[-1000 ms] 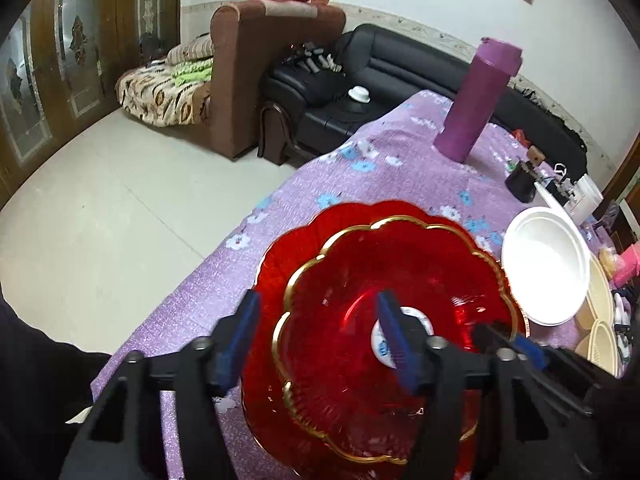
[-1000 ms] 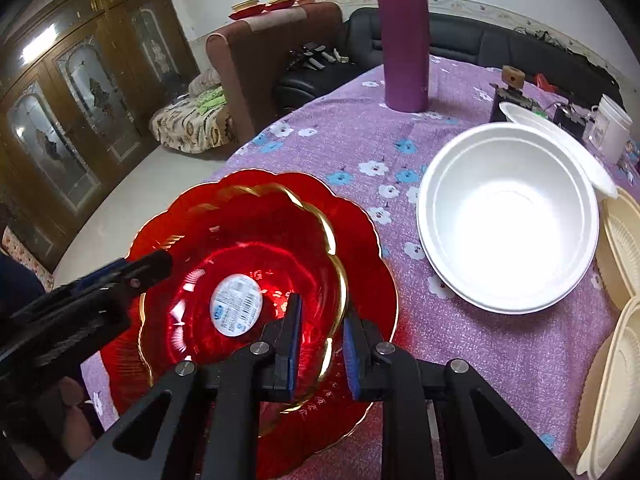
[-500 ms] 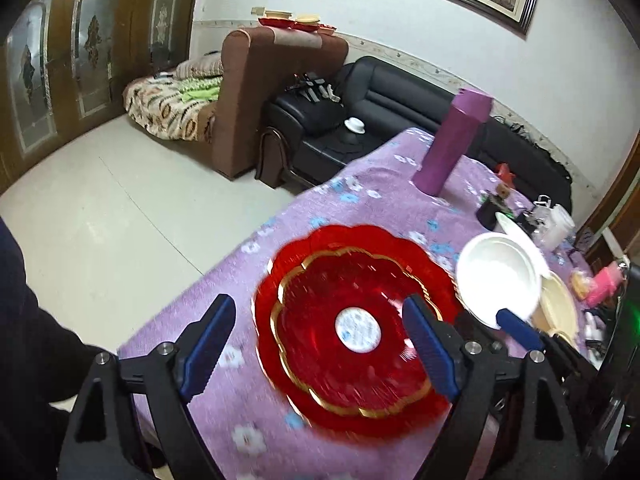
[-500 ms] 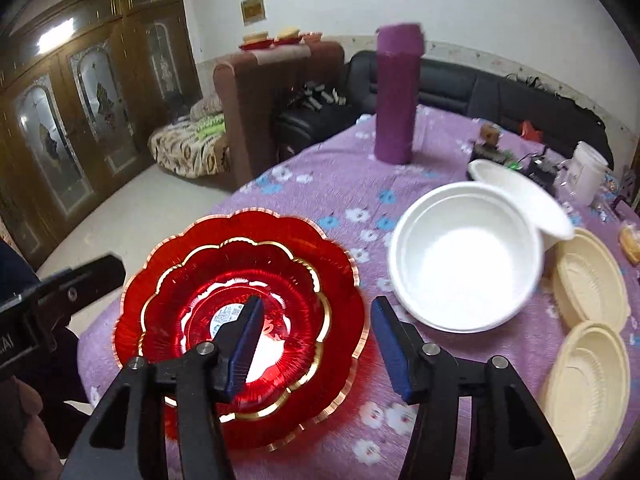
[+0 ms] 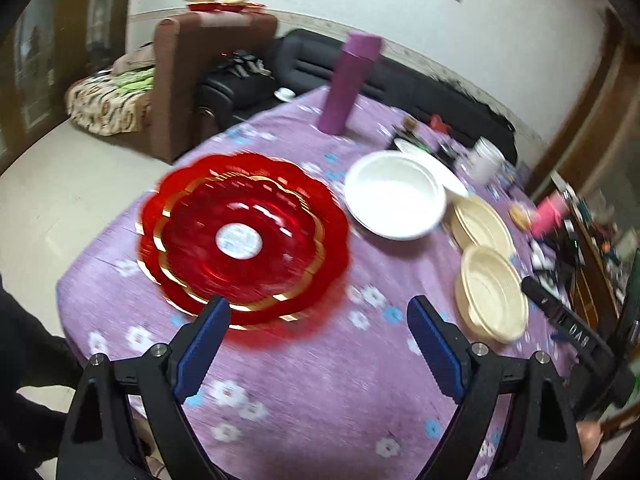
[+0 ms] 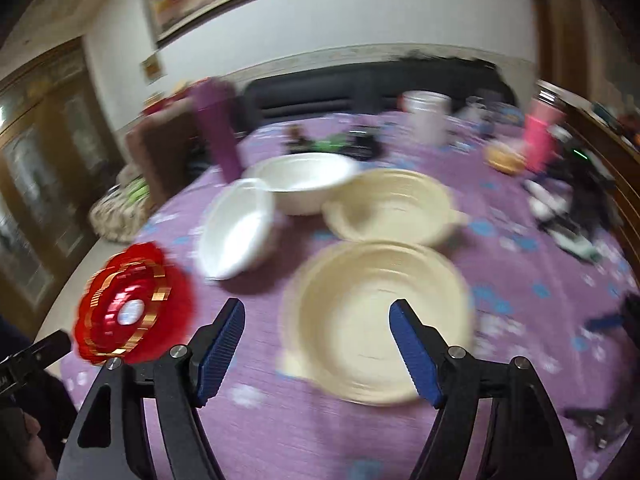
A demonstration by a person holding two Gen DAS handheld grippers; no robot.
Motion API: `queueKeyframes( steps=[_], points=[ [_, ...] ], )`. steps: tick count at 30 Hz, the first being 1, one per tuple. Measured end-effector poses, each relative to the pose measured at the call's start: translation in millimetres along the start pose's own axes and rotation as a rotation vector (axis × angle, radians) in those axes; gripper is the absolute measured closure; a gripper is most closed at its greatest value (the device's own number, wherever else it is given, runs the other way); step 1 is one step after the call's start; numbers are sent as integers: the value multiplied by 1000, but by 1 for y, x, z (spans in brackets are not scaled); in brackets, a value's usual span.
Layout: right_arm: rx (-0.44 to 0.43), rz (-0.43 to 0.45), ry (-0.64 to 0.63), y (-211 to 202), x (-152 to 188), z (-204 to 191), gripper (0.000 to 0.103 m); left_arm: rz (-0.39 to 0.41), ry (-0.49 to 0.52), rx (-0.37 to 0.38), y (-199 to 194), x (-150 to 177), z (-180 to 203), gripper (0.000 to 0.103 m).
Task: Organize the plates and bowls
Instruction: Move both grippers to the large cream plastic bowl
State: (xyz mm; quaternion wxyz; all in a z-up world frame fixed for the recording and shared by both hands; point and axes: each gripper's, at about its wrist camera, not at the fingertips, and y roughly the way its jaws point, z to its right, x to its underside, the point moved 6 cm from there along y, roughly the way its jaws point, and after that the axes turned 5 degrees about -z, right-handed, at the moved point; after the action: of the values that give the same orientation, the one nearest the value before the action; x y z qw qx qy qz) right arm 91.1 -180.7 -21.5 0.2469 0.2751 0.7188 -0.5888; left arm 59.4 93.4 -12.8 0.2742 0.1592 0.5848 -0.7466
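Both grippers hang above the purple tablecloth (image 5: 304,368) with jaws spread wide and nothing between them: the left gripper (image 5: 318,344) sits just short of the red plates (image 5: 244,236), which lie nested, smaller in larger, near the table's corner, and the right gripper (image 6: 318,350) faces the near cream bowl (image 6: 376,320). Beside the red plates stands a white bowl (image 5: 396,196), then a second cream bowl (image 6: 392,208) behind the near one, with a purple flask (image 5: 348,84) upright farther back.
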Motion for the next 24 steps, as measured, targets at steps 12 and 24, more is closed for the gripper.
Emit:
queueKeyframes(
  steps=[12, 24],
  points=[
    [27, -77, 250, 23, 17, 112, 24, -103, 141, 42, 41, 17, 82, 13],
    [-20, -82, 270, 64, 14, 107, 24, -170, 249, 3, 118, -7, 147, 14]
  ],
)
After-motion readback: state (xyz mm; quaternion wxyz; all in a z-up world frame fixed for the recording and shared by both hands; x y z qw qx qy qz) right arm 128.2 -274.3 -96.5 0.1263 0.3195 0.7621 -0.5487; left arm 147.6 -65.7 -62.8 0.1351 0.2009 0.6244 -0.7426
